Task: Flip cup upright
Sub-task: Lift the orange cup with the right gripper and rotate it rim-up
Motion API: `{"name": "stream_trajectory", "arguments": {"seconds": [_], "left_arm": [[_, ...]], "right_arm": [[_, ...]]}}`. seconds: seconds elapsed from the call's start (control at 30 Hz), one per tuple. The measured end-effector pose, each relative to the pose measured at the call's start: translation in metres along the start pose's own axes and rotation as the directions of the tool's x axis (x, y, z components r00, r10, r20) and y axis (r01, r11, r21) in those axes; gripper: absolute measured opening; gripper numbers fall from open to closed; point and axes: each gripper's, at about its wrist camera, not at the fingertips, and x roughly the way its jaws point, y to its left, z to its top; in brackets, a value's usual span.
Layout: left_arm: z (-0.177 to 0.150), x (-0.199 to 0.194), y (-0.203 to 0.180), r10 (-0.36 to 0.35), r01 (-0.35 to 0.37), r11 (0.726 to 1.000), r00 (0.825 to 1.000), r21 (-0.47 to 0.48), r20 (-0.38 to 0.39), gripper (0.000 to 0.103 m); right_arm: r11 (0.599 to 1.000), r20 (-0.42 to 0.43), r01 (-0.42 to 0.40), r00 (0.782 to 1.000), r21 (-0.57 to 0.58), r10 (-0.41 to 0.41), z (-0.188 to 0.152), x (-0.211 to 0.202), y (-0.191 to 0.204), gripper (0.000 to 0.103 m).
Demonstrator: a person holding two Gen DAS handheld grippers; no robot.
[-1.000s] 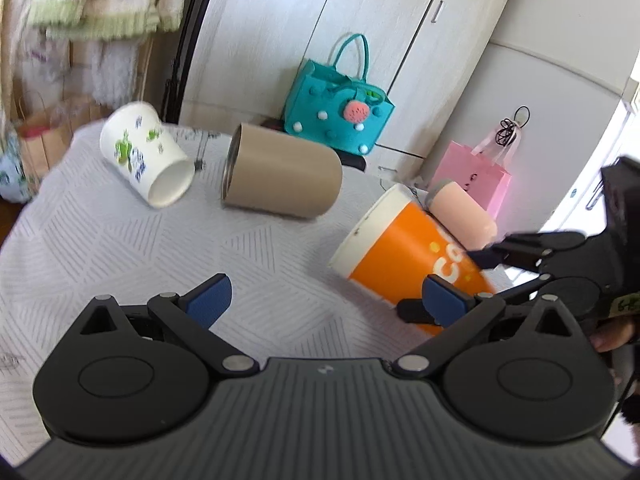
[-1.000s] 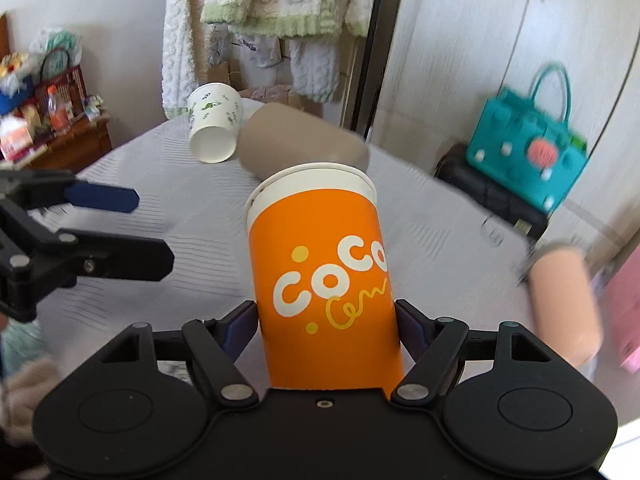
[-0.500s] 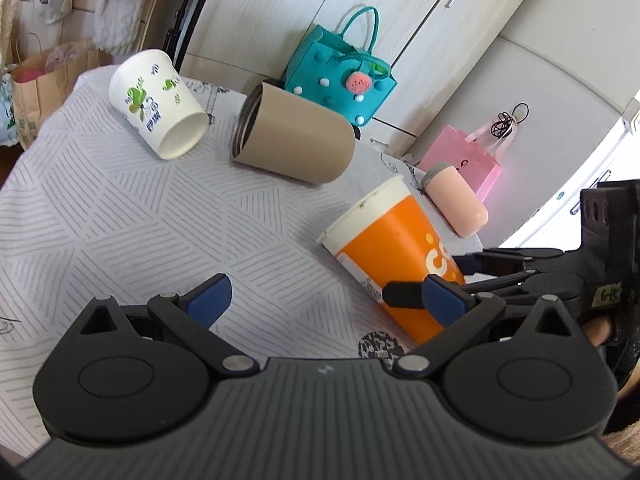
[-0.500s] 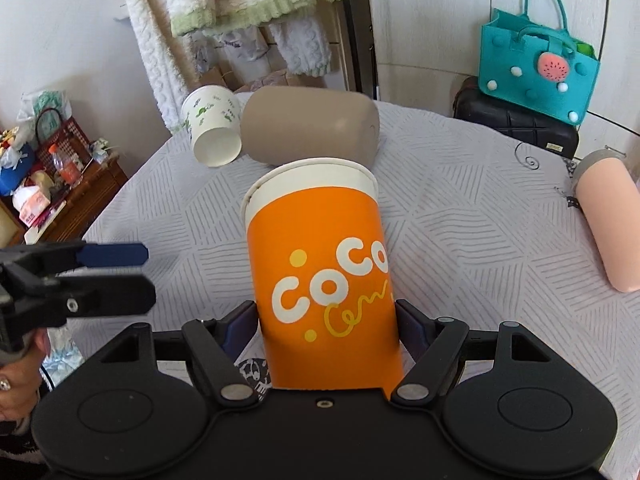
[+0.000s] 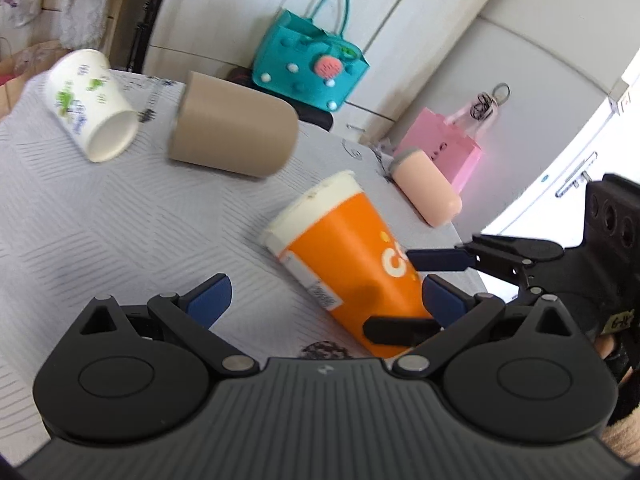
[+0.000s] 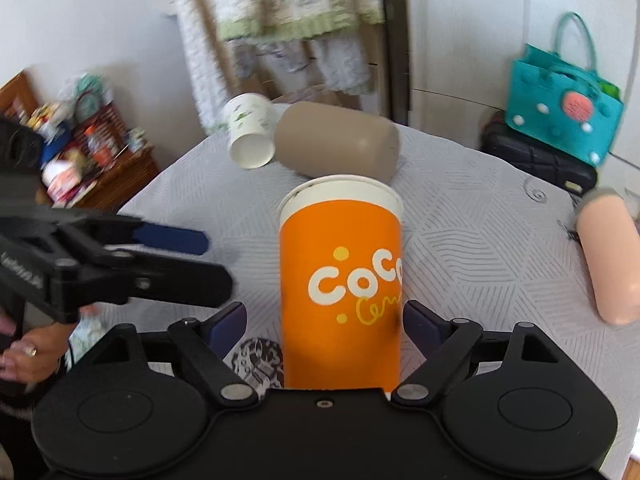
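An orange paper cup with a white rim [image 6: 340, 280] sits between the fingers of my right gripper [image 6: 325, 322], which is shut on its lower body. In the left wrist view the cup [image 5: 344, 256] is tilted, rim pointing up and left, over the white patterned tablecloth [image 5: 100, 220]. My left gripper [image 5: 324, 296] is open and empty, just left of the cup; it also shows in the right wrist view [image 6: 172, 258].
A white cup with green print [image 5: 90, 104], a tan cup [image 5: 236, 132] and a pink bottle [image 5: 426, 188] lie on their sides on the table. A teal bag [image 5: 312, 66] and a pink bag [image 5: 444, 148] stand beyond the table's far edge.
The orange cup has tilted further up in my right gripper. My left gripper has come closer to the cup.
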Motion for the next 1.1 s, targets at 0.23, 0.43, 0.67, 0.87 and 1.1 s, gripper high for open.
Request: {"name": "stream_trajectory", "arguments": {"seconds": [0.23, 0.43, 0.67, 0.87, 1.1], "left_arm": [[0.001, 0.031, -0.002, -0.073, 0.064, 0.995, 0.992, -0.082, -0.100, 0.101], [-0.004, 0.050, -0.005, -0.084, 0.070, 0.989, 0.991, -0.131, -0.106, 0.100], [-0.007, 0.055, -0.016, -0.079, 0.075, 0.995, 0.995, -0.064, -0.060, 0.087], [-0.006, 0.050, -0.017, -0.085, 0.084, 0.996, 0.996, -0.036, -0.036, 0.086], [-0.009, 0.036, -0.024, -0.058, 0.056, 0.997, 0.998, 0.050, 0.028, 0.081]], "right_arm": [[0.998, -0.017, -0.022, 1.000, -0.056, 0.022, -0.005, 0.002, -0.005, 0.090], [0.999, -0.024, -0.026, 0.999, -0.043, 0.025, -0.006, 0.006, -0.010, 0.090], [0.997, -0.022, -0.018, 1.000, -0.069, 0.016, -0.010, 0.005, -0.009, 0.075], [0.997, 0.001, -0.007, 1.000, -0.073, 0.007, -0.012, 0.000, -0.005, 0.075], [0.999, 0.051, -0.022, 0.998, -0.034, 0.023, -0.017, -0.005, -0.004, 0.075]]}}
